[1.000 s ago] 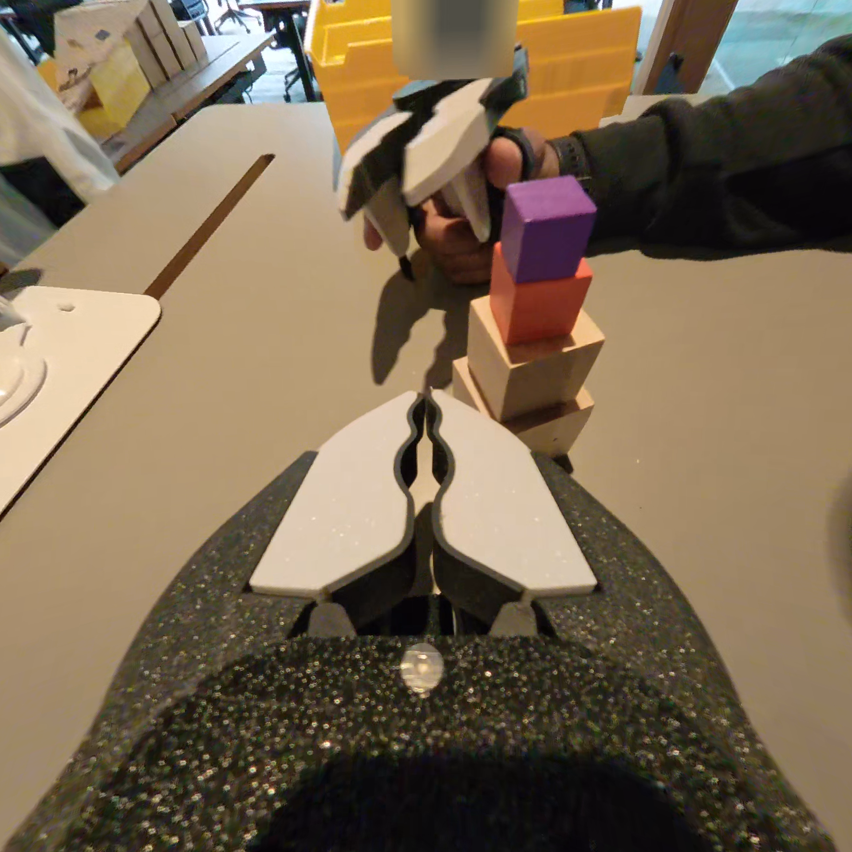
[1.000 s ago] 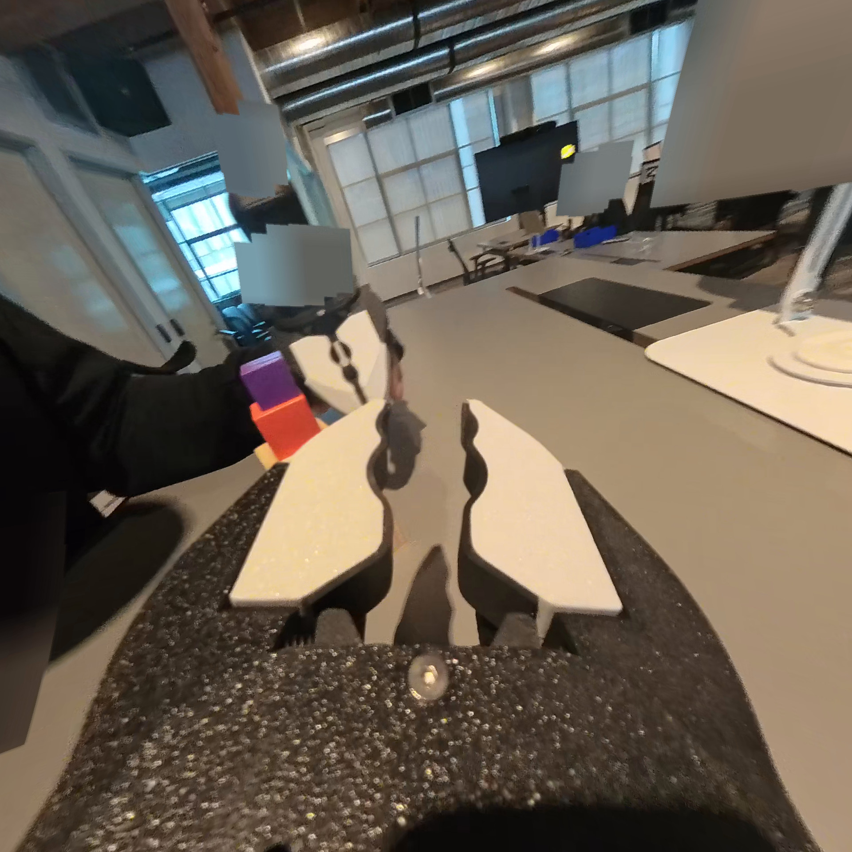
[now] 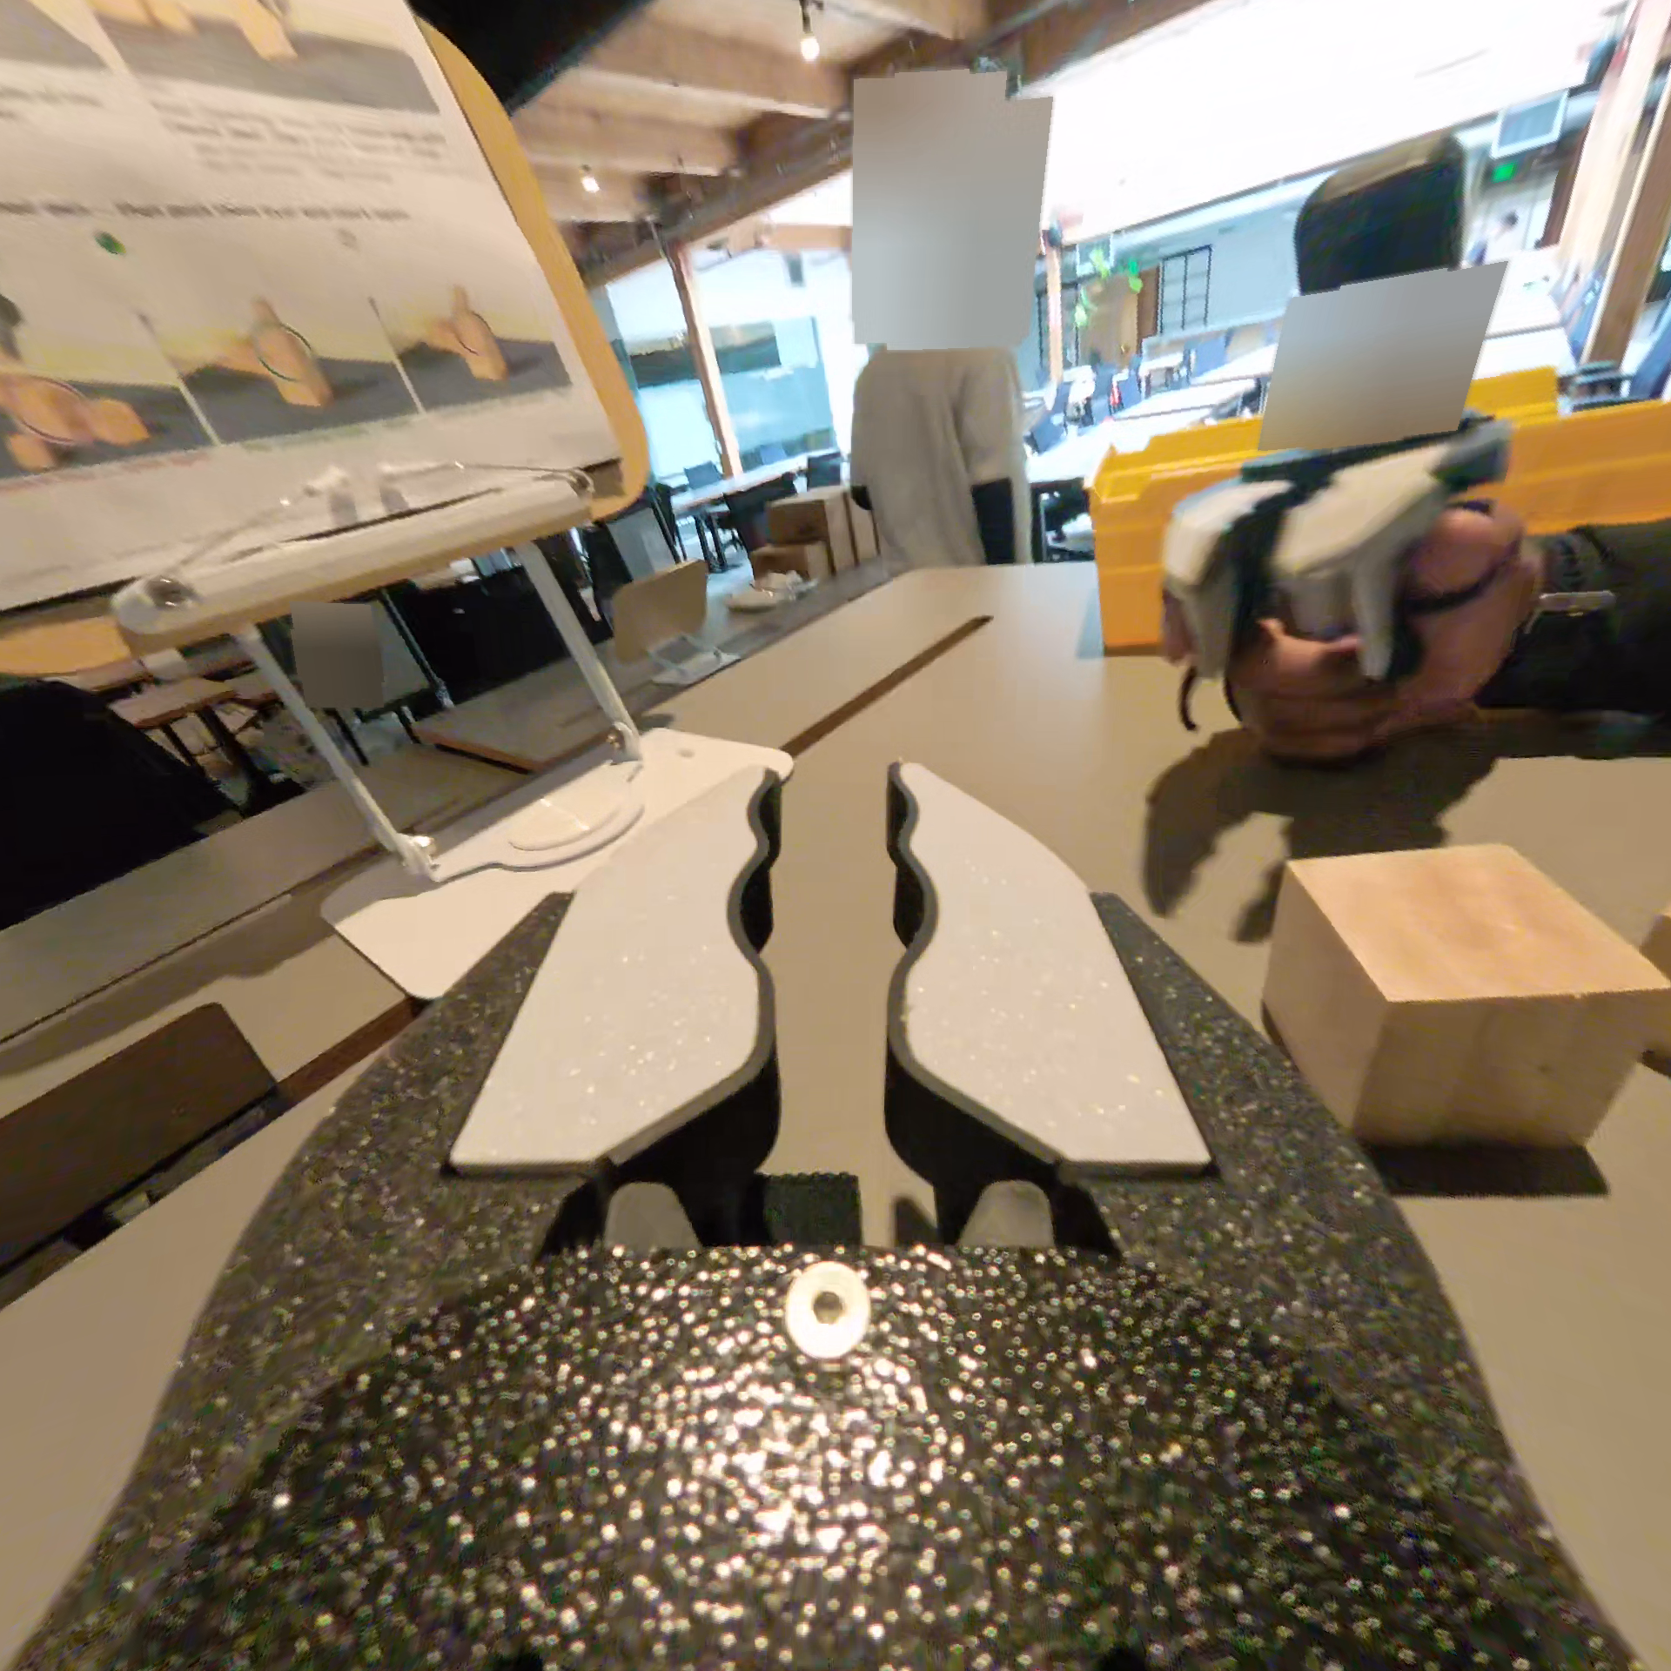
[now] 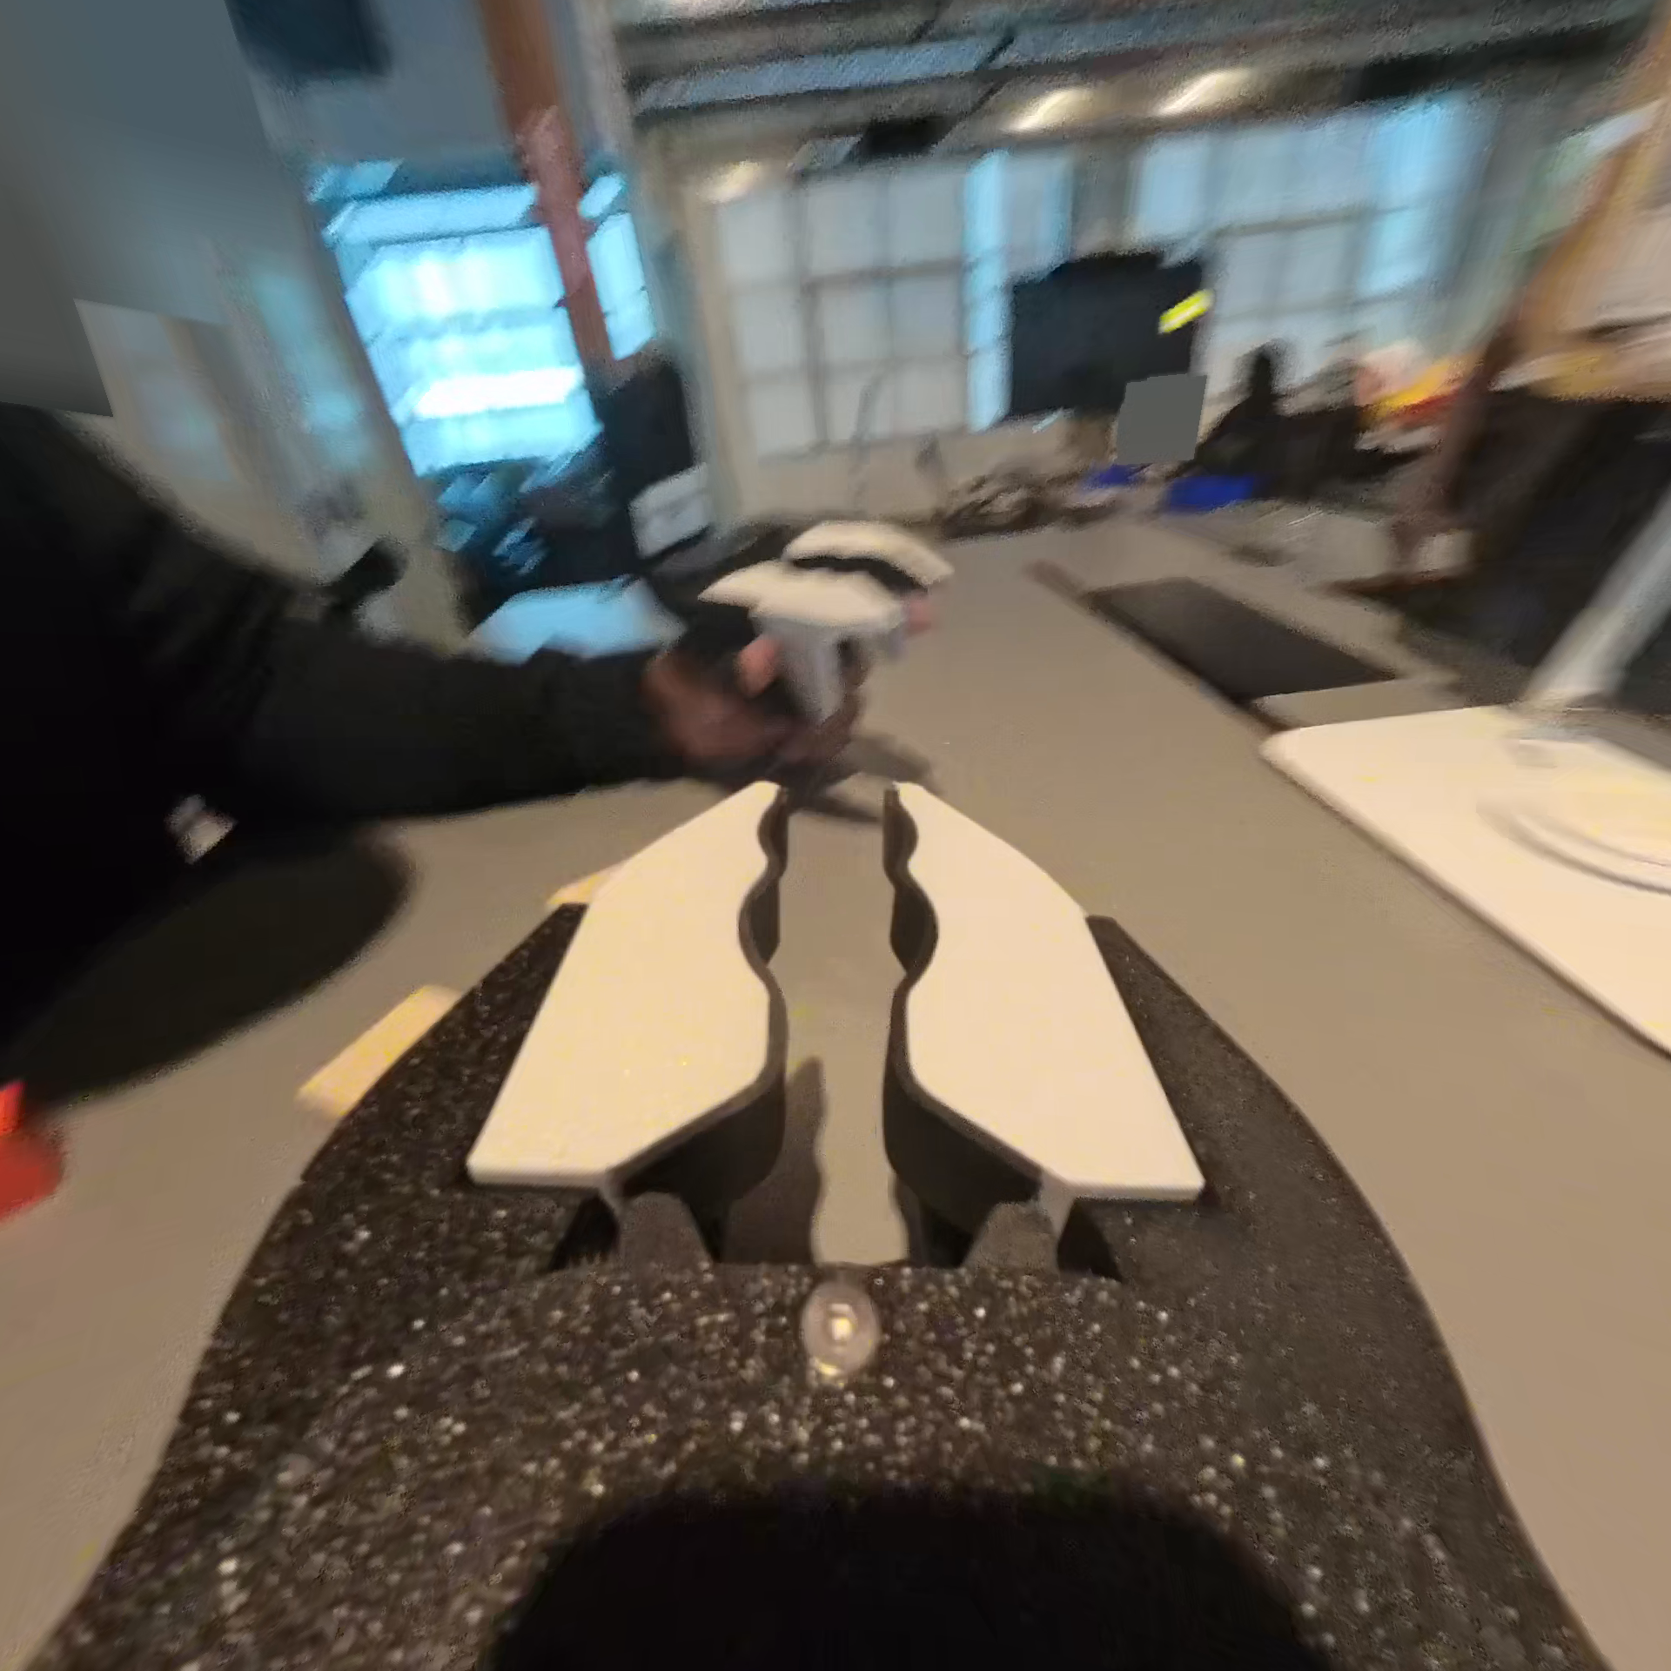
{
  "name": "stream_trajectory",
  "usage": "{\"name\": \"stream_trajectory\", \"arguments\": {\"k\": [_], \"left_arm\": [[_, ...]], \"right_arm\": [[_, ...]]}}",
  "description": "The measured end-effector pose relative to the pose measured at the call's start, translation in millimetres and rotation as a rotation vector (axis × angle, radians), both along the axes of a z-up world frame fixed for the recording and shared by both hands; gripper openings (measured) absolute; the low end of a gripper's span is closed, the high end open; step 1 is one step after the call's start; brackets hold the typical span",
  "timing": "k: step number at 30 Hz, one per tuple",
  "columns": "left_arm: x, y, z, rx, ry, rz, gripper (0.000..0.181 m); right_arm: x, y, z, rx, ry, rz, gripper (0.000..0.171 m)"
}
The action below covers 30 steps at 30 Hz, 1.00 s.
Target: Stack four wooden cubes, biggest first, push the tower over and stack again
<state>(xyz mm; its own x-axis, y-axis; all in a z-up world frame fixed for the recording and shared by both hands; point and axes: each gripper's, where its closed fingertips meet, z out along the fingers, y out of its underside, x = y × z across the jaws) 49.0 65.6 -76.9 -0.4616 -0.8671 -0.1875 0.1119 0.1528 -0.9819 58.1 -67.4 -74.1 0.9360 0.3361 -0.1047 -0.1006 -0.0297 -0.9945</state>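
Wood first: a big plain cube (image 3: 1447, 986) sits alone on the worktop (image 3: 995, 633), at about two o'clock from the left tongs (image 3: 827, 782), which are spread and empty and look nearer to it. Right tongs (image 4: 832, 796), also spread and empty. In that blurred view, an orange scrap at nine o'clock (image 4: 23, 1166) may be another cube; the rest hide.

Left tongs (image 3: 830, 787) parted, empty, over table (image 3: 1040, 723); big wooden cube (image 3: 1456, 986) just right.
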Motion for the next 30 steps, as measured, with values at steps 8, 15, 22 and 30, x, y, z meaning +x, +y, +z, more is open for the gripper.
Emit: {"name": "stream_trajectory", "arguments": {"k": [8, 15, 22, 30], "left_arm": [[-6.5, 11.4, 12.1, -0.137, -0.029, -0.050, 0.022], [-3.7, 17.7, 14.0, -0.206, -0.003, -0.071, 0.022], [-2.3, 14.4, 11.7, -0.182, 0.010, -0.077, 0.022], [-2.0, 13.3, 10.8, -0.176, 0.016, -0.079, 0.022]], "right_arm": [[-81.1, -45.6, -50.8, -0.395, -0.052, 0.539, 0.023], [-95.7, -45.2, -67.0, -0.450, -0.184, 0.564, 0.047], [-114.3, -39.6, -73.2, -0.462, -0.253, 0.597, 0.054], [-136.2, -20.1, -74.9, -0.480, -0.268, 0.572, 0.038]]}}
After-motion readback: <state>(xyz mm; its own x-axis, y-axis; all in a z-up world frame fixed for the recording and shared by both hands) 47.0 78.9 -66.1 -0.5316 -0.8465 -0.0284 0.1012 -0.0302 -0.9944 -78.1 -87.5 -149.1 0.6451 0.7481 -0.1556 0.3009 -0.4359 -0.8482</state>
